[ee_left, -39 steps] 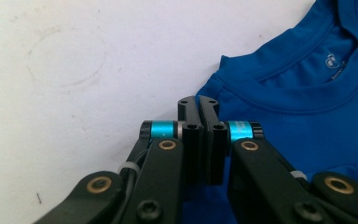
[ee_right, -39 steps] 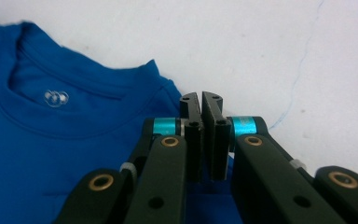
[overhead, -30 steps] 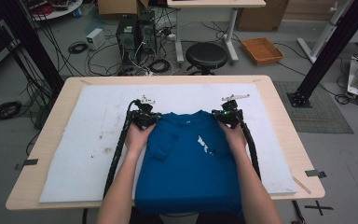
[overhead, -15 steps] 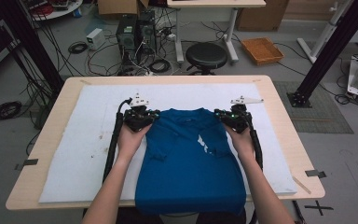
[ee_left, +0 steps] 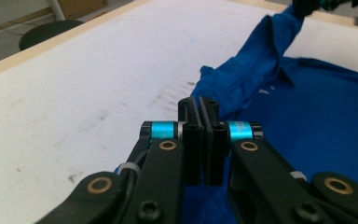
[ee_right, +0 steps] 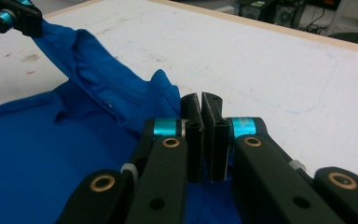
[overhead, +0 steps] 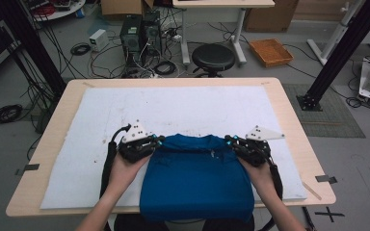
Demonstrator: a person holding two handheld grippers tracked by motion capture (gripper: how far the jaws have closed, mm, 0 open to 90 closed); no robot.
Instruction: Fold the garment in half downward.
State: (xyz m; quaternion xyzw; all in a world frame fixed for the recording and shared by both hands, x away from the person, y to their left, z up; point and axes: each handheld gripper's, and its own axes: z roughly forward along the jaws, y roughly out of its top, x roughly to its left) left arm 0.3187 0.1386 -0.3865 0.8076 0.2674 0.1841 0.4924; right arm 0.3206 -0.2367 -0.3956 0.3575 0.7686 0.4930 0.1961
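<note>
A blue shirt (overhead: 195, 178) lies on the white mat (overhead: 183, 106) at the near edge of the table, its lower part hanging over the front. My left gripper (overhead: 160, 142) is shut on the shirt's far left corner, and my right gripper (overhead: 227, 140) is shut on the far right corner. The far edge hangs lifted between them. In the left gripper view the shut jaws (ee_left: 199, 105) have blue cloth (ee_left: 307, 116) under them. In the right gripper view the jaws (ee_right: 201, 100) are pressed together beside the raised collar fold (ee_right: 98, 79).
The wooden table (overhead: 53, 159) has bare mat behind and to both sides of the shirt. Beyond the table stand a black stool (overhead: 213, 57), computer towers (overhead: 137, 33) with cables, and an orange tray (overhead: 271, 51) on the floor. A black frame post (overhead: 337, 53) rises at right.
Both grippers have come toward the person with the shirt's far edge held, moving slightly apart. The shirt now covers less of the mat and looks shorter front to back.
</note>
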